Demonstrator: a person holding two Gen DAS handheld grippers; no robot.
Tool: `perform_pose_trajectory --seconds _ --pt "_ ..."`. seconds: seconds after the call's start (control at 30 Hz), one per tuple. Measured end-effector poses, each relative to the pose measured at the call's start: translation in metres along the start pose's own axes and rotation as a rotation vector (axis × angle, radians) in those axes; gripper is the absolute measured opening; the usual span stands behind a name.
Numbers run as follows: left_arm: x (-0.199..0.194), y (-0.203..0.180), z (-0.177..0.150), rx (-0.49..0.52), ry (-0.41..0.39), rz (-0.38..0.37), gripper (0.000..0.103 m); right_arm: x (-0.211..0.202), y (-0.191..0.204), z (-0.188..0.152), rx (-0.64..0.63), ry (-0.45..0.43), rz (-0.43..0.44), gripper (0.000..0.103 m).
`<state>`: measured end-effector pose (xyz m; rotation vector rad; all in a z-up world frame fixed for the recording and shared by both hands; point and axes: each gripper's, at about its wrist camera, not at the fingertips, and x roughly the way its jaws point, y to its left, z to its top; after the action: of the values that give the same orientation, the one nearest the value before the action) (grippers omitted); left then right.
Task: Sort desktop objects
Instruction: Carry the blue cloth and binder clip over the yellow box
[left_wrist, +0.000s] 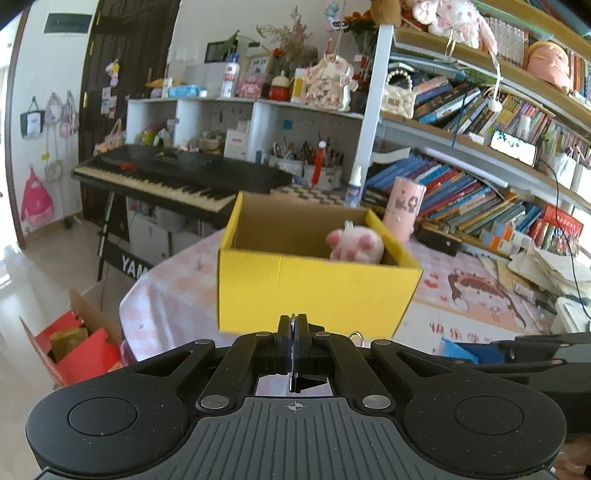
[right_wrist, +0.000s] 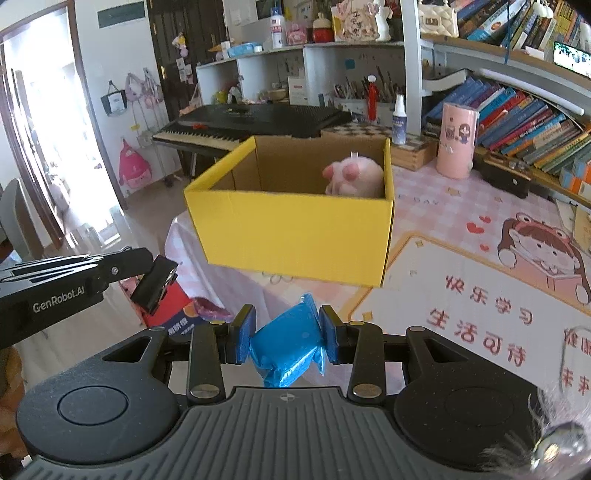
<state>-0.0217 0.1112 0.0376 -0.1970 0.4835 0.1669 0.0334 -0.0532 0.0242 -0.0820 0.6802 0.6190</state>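
While the right gripper (right_wrist: 283, 334) clamps a crumpled bright blue plastic packet (right_wrist: 286, 345) between its 2 blue-padded fingers (right_wrist: 243, 332), the packet hangs in the air above the near edge of the table, short of the box. Its lower end sags below the pads and its upper corner sticks up between them. To the left in that view, the left gripper (right_wrist: 155, 282) reaches in from the side with its black fingers pressed flat together; the left wrist view shows the same left gripper (left_wrist: 293, 326) closed with nothing visible between the pads, and a small metal ring (left_wrist: 356, 338) shows just beside it.

Beyond both grippers stands an open yellow cardboard box (right_wrist: 295, 232) with a plain brown inside, sitting on the table's pink checked cloth (right_wrist: 424, 206) near the table's left edge. Inside the box, against its right wall, lies a pink plush paw-shaped toy (right_wrist: 352, 175), its pads facing the cameras.

Right of the box, a cartoon-printed mat (right_wrist: 480, 295) with red characters covers the table. Farther back stand a tall pink cylindrical container (right_wrist: 456, 140) and a small white spray bottle (right_wrist: 398, 123), then a black electronic keyboard (right_wrist: 258, 118) and shelves of books (right_wrist: 524, 122).
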Motion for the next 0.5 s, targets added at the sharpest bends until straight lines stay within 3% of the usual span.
perform_pose_trajectory --seconds 0.5 --pt "0.055 -0.007 0.054 0.025 -0.058 0.049 0.0 0.043 -0.024 0.069 -0.014 -0.073 0.076 0.035"
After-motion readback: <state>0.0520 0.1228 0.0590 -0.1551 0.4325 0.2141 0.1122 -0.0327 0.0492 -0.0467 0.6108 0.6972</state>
